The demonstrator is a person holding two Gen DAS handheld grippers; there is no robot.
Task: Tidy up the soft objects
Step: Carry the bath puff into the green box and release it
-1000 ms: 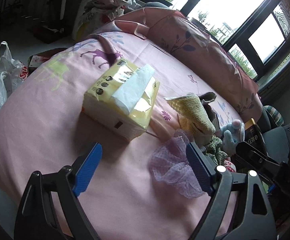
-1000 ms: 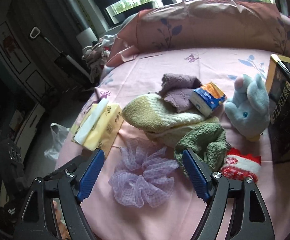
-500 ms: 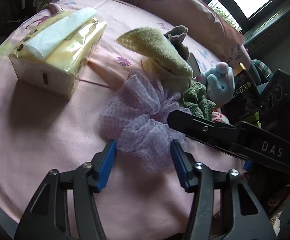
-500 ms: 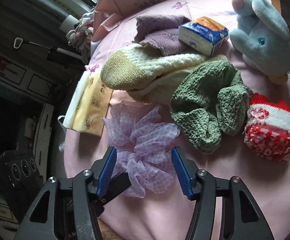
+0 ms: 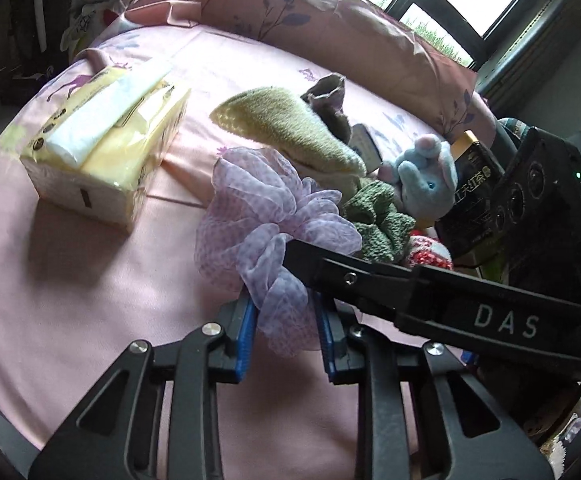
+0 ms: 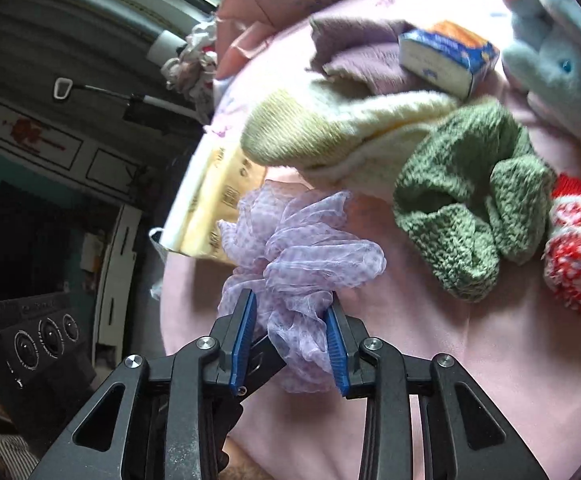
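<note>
A purple mesh scrunchie (image 5: 266, 216) lies on the pink bedsheet (image 5: 90, 300), and both grippers hold its near edge. My left gripper (image 5: 284, 308) is shut on the bunched fabric. My right gripper (image 6: 290, 312) has the same scrunchie (image 6: 302, 248) between its blue pads; its jaws are still closing and press on the mesh. One right finger (image 5: 350, 276) crosses the left wrist view. Just behind lie a yellow fuzzy sock (image 6: 330, 128), a green knit scrunchie (image 6: 470, 200) and a red-and-white knit piece (image 6: 578, 256).
A yellow tissue pack (image 5: 106, 136) sits to the left on the bed. Further back are a blue plush toy (image 5: 426, 180), a purple cloth (image 6: 362, 52), a small blue tissue packet (image 6: 446, 56) and a black box (image 5: 474, 184). Pink pillows (image 5: 330, 28) line the far edge.
Both grippers came down and forward onto the purple scrunchie, and their jaws narrowed from wide open until they pinch it. The scrunchie's near edge is now bunched up.
</note>
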